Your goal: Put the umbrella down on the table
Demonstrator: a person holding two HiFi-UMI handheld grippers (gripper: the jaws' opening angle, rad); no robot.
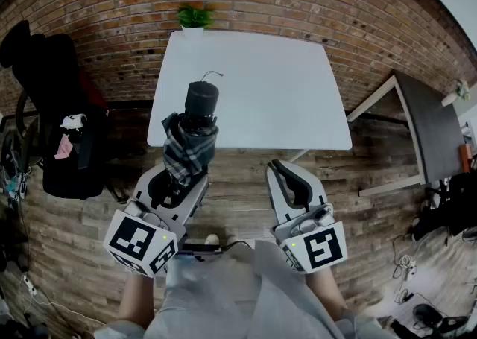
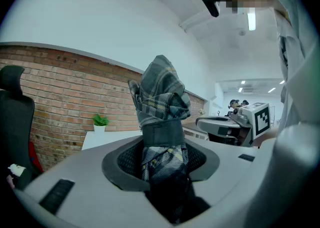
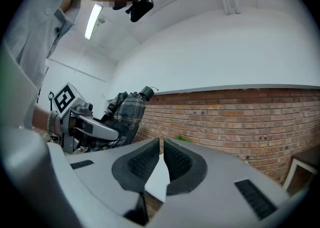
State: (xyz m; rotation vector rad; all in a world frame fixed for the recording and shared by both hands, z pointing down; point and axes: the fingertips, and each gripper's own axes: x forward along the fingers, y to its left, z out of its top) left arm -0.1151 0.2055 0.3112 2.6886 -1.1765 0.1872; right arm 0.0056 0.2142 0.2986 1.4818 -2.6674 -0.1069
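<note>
The folded plaid umbrella [image 1: 191, 140] stands nearly upright, black handle uppermost, clamped in the left claw [image 1: 181, 181] over the near edge of the white counter [image 1: 283, 99], not resting on it. Beside it, the right claw [image 1: 291, 179] hangs empty, jaws almost together. A potted plant [image 1: 194, 17] sits at the counter's far edge.

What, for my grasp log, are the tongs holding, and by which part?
Left tongs clamp the folded umbrella by its fabric canopy, handle pointing away; right tongs hold nothing.
</note>
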